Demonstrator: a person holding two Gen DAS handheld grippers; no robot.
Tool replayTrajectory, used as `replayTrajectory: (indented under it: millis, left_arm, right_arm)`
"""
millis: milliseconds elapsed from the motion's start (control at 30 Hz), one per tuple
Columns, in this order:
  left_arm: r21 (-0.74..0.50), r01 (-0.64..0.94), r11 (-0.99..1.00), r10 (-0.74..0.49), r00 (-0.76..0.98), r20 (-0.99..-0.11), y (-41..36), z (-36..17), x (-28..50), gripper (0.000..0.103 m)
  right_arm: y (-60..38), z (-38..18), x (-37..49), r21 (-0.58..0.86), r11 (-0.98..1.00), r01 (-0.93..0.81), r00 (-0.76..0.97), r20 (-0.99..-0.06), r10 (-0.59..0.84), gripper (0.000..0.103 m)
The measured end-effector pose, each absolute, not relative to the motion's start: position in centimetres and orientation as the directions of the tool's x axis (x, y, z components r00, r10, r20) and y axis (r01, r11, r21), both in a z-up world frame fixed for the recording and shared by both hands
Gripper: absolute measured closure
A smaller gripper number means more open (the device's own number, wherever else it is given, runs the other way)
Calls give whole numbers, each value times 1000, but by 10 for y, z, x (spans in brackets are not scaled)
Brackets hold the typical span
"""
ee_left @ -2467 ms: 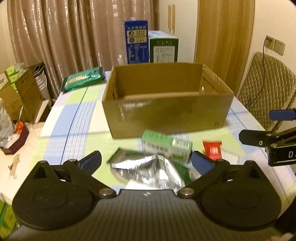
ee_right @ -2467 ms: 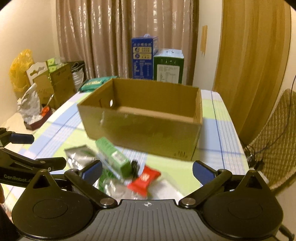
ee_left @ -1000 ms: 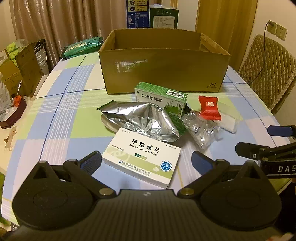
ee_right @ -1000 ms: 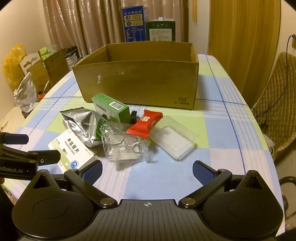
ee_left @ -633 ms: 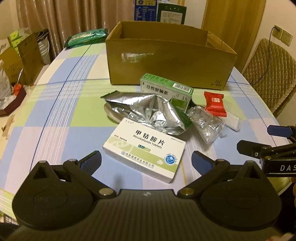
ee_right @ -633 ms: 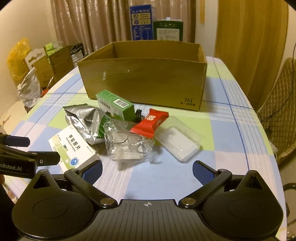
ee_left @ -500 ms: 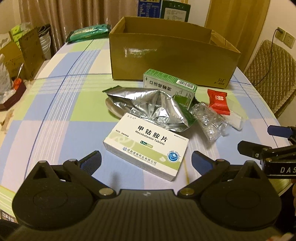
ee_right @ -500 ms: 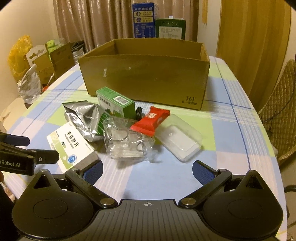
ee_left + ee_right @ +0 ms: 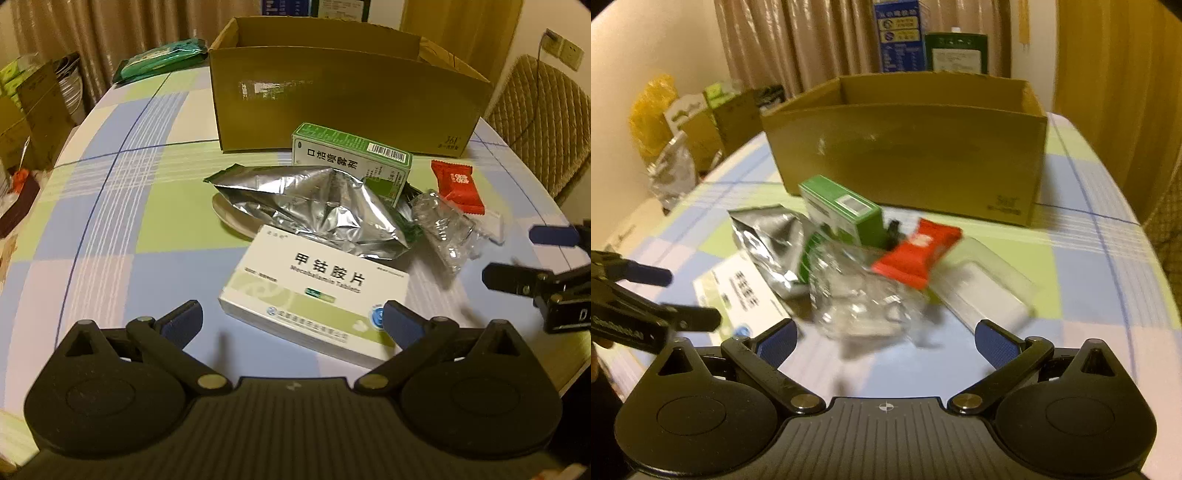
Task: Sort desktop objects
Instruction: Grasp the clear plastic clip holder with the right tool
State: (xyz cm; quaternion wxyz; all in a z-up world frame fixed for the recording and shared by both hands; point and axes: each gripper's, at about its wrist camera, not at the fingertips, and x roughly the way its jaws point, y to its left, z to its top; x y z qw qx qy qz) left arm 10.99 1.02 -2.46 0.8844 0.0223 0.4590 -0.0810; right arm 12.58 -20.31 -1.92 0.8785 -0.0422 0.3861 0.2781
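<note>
A pile of small items lies in front of an open cardboard box point(image 9: 343, 99) point(image 9: 912, 155). Nearest my left gripper point(image 9: 291, 323) is a white tablet box point(image 9: 314, 295) point(image 9: 738, 295), partly between its open fingers. Behind it lie a crumpled silver foil pouch point(image 9: 317, 206) point(image 9: 768, 240), a green carton point(image 9: 351, 162) point(image 9: 842, 214), a red snack packet point(image 9: 456, 186) point(image 9: 918, 251), crinkled clear plastic point(image 9: 447, 232) point(image 9: 864, 299) and a clear plastic lid point(image 9: 986, 291). My right gripper point(image 9: 884, 341) is open just short of the clear plastic, holding nothing.
The table has a checked blue, green and white cloth point(image 9: 110, 221). A green packet point(image 9: 162, 61) lies at the far left of the table. A padded chair point(image 9: 543, 122) stands at the right. Cartons and bags point(image 9: 683, 125) crowd the floor on the left.
Both grippers have dropped lower and moved forward toward the pile. The white tablet box now reaches between my left fingers; the clear plastic is close before my right ones.
</note>
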Motion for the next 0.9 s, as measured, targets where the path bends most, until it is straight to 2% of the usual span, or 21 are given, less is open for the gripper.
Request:
replayTrajectory:
  millis: [133, 233, 667, 767, 900]
  left_arm:
    - [-26, 197, 980, -135, 561, -817, 18, -24, 116, 1]
    - [-34, 227, 973, -159, 559, -814, 23, -24, 119, 1]
    - [-63, 310, 949, -227, 527, -819, 30, -32, 136, 1]
    - [-65, 342, 937, -244, 514, -822, 30, -34, 140, 1]
    - [-73, 395, 916, -277, 491, -826, 28, -38, 145, 1]
  right_arm:
    - [-194, -17, 134, 183, 827, -531, 544, -675, 499, 2]
    - [-187, -21, 139, 175, 827, -534, 539, -684, 492, 3]
    - [-182, -41, 175, 308, 829, -467, 493, -687, 533, 5]
    - [-183, -43, 179, 315, 830, -459, 491, -689, 533, 18]
    - [-186, -43, 180, 319, 833, -452, 485, -697, 529, 23]
